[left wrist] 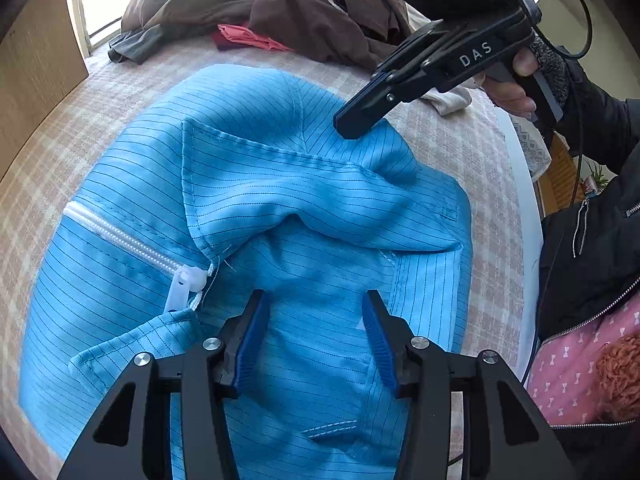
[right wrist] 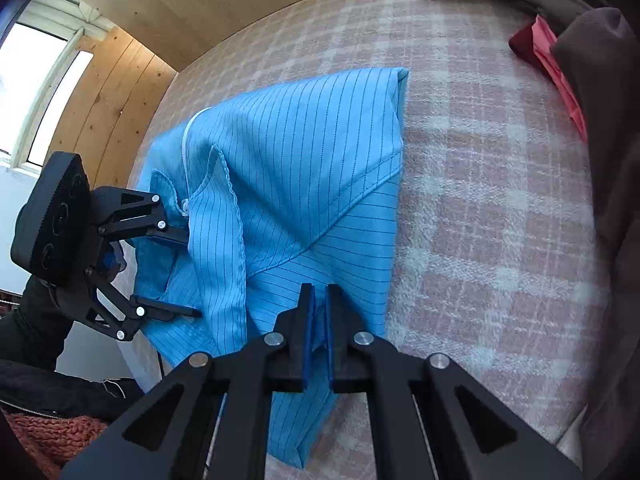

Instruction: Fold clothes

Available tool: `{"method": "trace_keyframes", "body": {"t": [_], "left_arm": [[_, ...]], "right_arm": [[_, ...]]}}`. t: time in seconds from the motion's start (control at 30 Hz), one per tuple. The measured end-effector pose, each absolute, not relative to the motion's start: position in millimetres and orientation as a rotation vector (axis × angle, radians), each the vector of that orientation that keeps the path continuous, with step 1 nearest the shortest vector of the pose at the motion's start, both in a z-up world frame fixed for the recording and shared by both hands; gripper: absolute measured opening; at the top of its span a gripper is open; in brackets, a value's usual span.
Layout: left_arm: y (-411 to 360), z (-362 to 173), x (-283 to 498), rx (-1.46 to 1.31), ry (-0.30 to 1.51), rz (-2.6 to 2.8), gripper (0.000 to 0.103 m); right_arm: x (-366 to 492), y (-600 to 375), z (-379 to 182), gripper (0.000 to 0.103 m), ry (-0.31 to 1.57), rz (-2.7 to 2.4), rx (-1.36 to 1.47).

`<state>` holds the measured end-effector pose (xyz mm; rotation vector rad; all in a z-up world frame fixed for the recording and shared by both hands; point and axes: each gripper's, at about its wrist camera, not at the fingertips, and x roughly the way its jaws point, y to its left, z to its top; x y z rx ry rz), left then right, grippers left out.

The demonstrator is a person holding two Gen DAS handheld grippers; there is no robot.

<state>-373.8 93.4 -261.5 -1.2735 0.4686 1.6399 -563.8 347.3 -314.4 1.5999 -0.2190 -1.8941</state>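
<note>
My left gripper (left wrist: 316, 320) jaws apart over blue striped jacket (left wrist: 256, 208) on checked blanket (left wrist: 460, 140). White zipper (left wrist: 132, 240) left. My right gripper (left wrist: 352, 124) tip at jacket's far fold. Brown clothes pile (left wrist: 288, 8) beyond.

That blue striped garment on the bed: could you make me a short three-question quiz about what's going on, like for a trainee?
1. True or false: the right gripper is closed on the blue garment.
2. How do the left gripper's jaws stand? A) apart, over the fabric B) clamped on the zipper
3. What lies at the far edge of the checked blanket?

Key: 1 true. 2 A. 3 a pile of brown clothes with a red garment.
</note>
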Motion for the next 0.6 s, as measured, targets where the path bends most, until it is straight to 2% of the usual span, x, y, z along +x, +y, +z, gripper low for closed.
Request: {"method": "trace_keyframes", "body": {"t": [0.13, 0.2, 0.23, 0.27, 0.33, 0.47, 0.57, 0.6], "left_arm": [[87, -240, -364, -1.223, 0.434, 1.66, 0.046], [74, -228, -360, -1.221, 0.385, 1.71, 0.046], [62, -221, -360, -1.226, 0.332, 1.744, 0.046], [48, -216, -360, -1.24, 0.28, 1.791, 0.046], [13, -210, -362, -1.325, 0.196, 1.951, 0.046], [-61, -220, -373, -1.61, -0.062, 2.252, 0.049], [-85, -243, -370, -1.746, -0.198, 2.283, 0.049], [-82, -246, -368, -1.748, -0.193, 2.29, 0.05]], "right_arm": [[-560, 342, -284, 0.009, -0.34, -1.867, 1.467], [-564, 335, -280, 0.018, -0.366, -1.845, 1.445], [-564, 329, -289, 0.028, -0.319, -1.839, 1.485], [-562, 324, -299, 0.03, -0.26, -1.831, 1.533], [-559, 312, -320, 0.03, -0.14, -1.811, 1.628], [-553, 340, -291, 0.03, -0.256, -1.953, 1.524], [-552, 370, -274, 0.056, -0.291, -2.2, 1.471], [-552, 373, -276, 0.058, -0.265, -2.251, 1.489]]}}
